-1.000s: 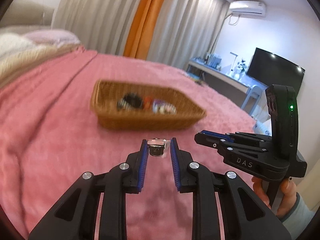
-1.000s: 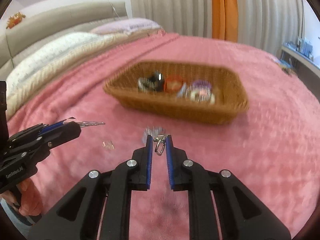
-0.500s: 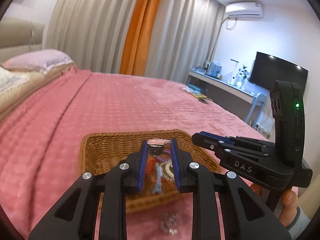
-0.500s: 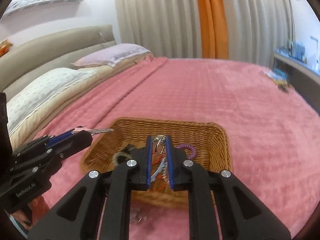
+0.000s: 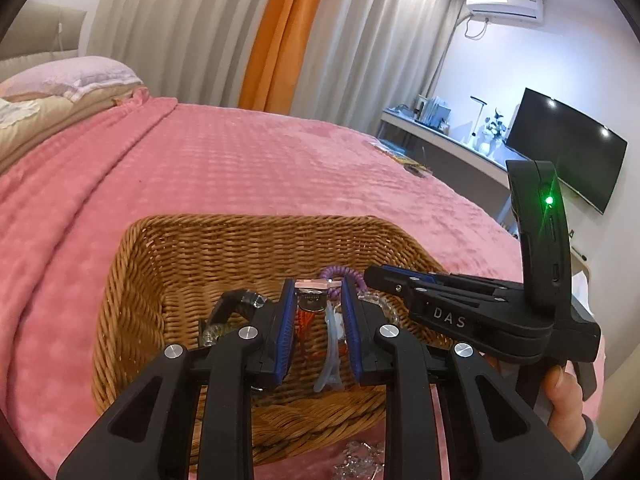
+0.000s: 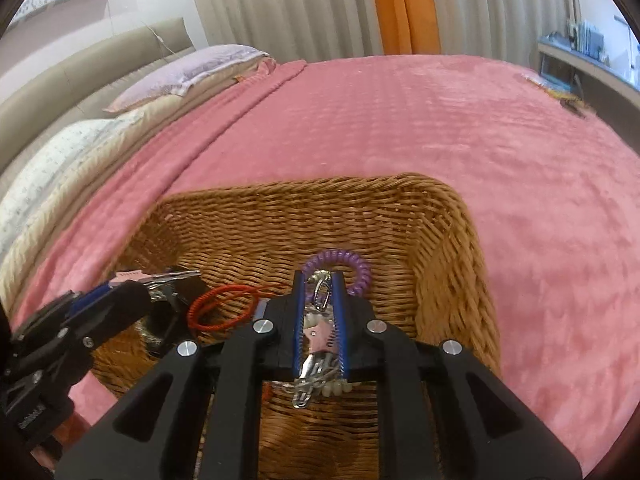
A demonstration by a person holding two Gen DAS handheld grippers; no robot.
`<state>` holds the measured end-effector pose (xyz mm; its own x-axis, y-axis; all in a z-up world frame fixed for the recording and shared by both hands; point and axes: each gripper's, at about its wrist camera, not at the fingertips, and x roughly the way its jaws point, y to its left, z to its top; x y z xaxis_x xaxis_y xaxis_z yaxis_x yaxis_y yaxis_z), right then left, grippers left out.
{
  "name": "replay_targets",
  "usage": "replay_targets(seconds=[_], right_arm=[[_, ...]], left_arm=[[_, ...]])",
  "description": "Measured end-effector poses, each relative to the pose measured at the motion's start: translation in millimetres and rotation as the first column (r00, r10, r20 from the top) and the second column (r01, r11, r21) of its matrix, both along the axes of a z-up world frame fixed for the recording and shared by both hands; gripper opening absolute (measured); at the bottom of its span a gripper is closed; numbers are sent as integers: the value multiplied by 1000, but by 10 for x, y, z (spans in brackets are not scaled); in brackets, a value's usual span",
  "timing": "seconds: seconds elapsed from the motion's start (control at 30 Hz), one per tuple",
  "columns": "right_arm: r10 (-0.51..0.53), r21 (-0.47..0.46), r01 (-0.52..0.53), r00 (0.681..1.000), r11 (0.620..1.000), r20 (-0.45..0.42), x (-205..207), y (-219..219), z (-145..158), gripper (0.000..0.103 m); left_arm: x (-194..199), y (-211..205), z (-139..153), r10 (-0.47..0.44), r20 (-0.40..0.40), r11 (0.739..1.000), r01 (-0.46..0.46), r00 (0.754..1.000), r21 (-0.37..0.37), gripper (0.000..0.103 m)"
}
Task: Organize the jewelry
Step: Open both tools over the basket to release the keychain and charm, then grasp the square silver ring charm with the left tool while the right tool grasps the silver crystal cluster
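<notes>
A wicker basket [image 5: 256, 224] [image 6: 360, 182] sits on the pink blanket. Inside it lie a purple coil bracelet [image 6: 340, 260], a red cord loop [image 6: 224, 304] and a black band [image 5: 236, 300]. My left gripper [image 5: 316, 286] hovers over the basket's near half, shut on a small silver clip with a pink top [image 5: 314, 298]. My right gripper [image 6: 319, 278] is beside it over the basket, shut on a silver chain with a clasp and a pink star charm [image 6: 320, 300]. Each gripper also shows in the other's view: the right gripper [image 5: 374, 274] and the left gripper [image 6: 136, 284].
A loose sparkly piece [image 5: 360, 456] lies on the blanket just in front of the basket. Pillows [image 6: 188, 68] and a headboard are at the far left. A desk and a TV [image 5: 560, 144] stand past the bed's right edge.
Both grippers have moved forward together, from short of the basket to above its inside. Each keeps the same item between its jaws.
</notes>
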<state>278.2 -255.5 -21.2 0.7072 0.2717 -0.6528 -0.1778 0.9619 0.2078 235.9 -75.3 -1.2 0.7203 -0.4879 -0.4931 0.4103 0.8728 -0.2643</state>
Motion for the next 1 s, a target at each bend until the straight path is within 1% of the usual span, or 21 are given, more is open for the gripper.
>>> replay_targets(seconds=[0.07, 0.1, 0.13, 0.17, 0.2, 0.23, 0.3, 0.37, 0.4, 0.43, 0.47, 0.5, 0.6, 0.73, 0.83, 0.9, 0.97, 1.0], right_arm=[[8, 18, -8, 1000, 1000, 5, -14, -11, 10, 12], [8, 25, -8, 1000, 1000, 7, -18, -27, 16, 12], [9, 36, -9, 1000, 999, 11, -36, -44, 26, 13], [8, 43, -9, 1000, 999, 13, -49, -68, 36, 19], [6, 49, -7, 1000, 999, 18, -72, -88, 48, 23], [3, 49, -4, 1000, 999, 24, -92, -100, 67, 23], [-8, 48, 6, 999, 999, 42, -163, -114, 131, 23], [-11, 61, 8, 998, 998, 60, -260, -133, 208, 24], [-12, 60, 8, 997, 998, 74, -328, -136, 254, 29], [-16, 55, 12, 996, 998, 84, -387, -136, 292, 32], [-20, 52, 15, 995, 999, 95, -462, -135, 333, 41], [-20, 52, 15, 994, 999, 104, -519, -136, 365, 43], [5, 73, -14, 992, 997, 127, -797, -103, 449, 43], [26, 53, -35, 987, 998, 157, -1180, 25, 466, 43], [65, 54, -73, 989, 996, 133, -1392, 169, 381, 43], [78, 50, -84, 990, 995, 117, -1467, 251, 303, 43], [99, 43, -103, 992, 994, 81, -1508, 357, 181, 43], [105, 41, -108, 992, 993, 65, -1515, 401, 127, 43]], left_arm=[[-17, -2, -6, -7, -3, 1000, 7, 1000, -2, 23], [-13, -2, -6, -10, -6, 1000, 10, 1000, -4, 34], [-25, 19, -1, -10, -7, 1000, 9, 1000, -15, 39], [-31, 40, 8, -6, -1, 1000, 6, 1000, -24, 43], [-54, 82, 27, -4, 2, 999, 4, 1000, -39, 43], [-73, 113, 42, -2, 1, 999, 2, 1000, -54, 45], [-149, 220, 92, 7, 9, 995, -6, 1000, -95, 55], [-250, 279, 152, 12, 26, 993, -9, 1000, -117, 56], [-321, 325, 191, 15, 34, 992, -10, 999, -127, 56], [-372, 344, 217, 18, 36, 991, -13, 999, -130, 56], [-447, 373, 252, 21, 40, 991, -15, 999, -131, 56], [-508, 394, 280, 21, 45, 991, -15, 999, -133, 56], [-750, 474, 367, 24, 57, 991, -17, 998, -133, 56], [-1088, 601, 397, 48, 61, 994, -41, 997, -104, 56], [-1300, 712, 337, 61, 51, 992, -55, 997, -111, 56], [-1411, 778, 246, 62, 24, 991, -59, 998, -121, 56], [-1456, 805, 140, 66, -4, 991, -66, 998, -118, 56], [-1473, 825, 54, 74, -30, 991, -76, 997, -111, 56]])
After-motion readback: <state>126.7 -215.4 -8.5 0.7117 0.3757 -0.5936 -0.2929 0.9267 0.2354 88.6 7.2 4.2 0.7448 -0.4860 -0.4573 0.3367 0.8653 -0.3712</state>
